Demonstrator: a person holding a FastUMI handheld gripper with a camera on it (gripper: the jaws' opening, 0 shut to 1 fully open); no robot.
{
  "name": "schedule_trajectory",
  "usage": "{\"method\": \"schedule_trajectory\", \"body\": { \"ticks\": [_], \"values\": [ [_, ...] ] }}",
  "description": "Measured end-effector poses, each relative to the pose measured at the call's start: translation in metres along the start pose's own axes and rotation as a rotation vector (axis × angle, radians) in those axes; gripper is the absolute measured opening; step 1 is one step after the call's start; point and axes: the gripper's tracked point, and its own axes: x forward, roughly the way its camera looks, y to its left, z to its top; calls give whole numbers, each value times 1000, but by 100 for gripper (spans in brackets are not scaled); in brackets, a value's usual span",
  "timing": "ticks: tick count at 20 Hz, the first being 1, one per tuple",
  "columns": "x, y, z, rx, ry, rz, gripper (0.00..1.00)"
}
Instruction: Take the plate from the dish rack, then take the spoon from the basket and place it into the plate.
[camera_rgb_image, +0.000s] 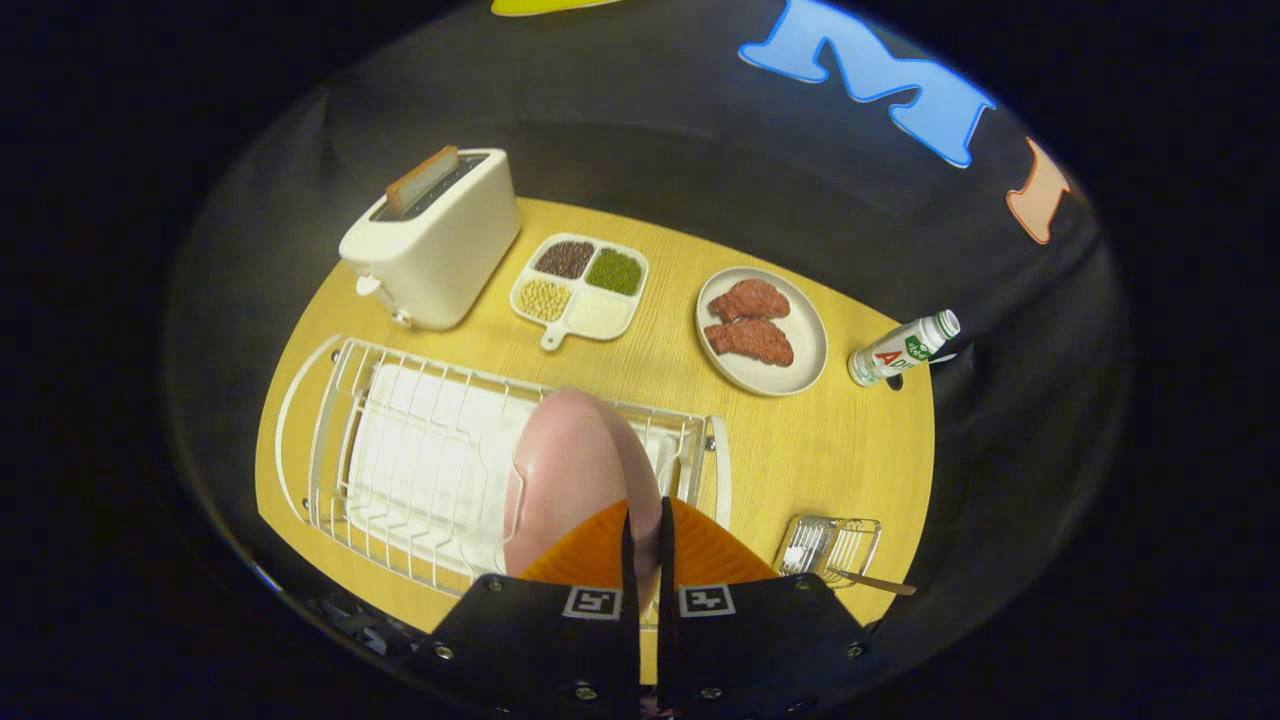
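A pink plate (570, 470) stands on edge between my fingers, held above the white wire dish rack (400, 470). My gripper (645, 535) is shut on the plate's rim, both fingers pressing it. To the right of the fingers sits a small wire basket (830, 545) with a spoon (870, 580) whose handle sticks out to the right. The plate hides part of the rack's right end.
On the yellow wooden table (800, 450), beyond the rack, stand a white toaster (435, 240) with bread in it, a four-part dish of beans (580, 288), a plate with two pieces of meat (760, 330) and a small bottle (900, 350) at the table's right edge.
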Motion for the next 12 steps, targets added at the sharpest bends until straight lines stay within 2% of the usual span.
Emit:
{"method": "schedule_trajectory", "body": {
  "ticks": [10,11,12],
  "values": [
    [-19,3,11,-78,-5,-92,7],
    [-24,-5,17,-93,-21,-132,7],
    [-29,-10,23,-73,-44,-132,7]
  ]
}}
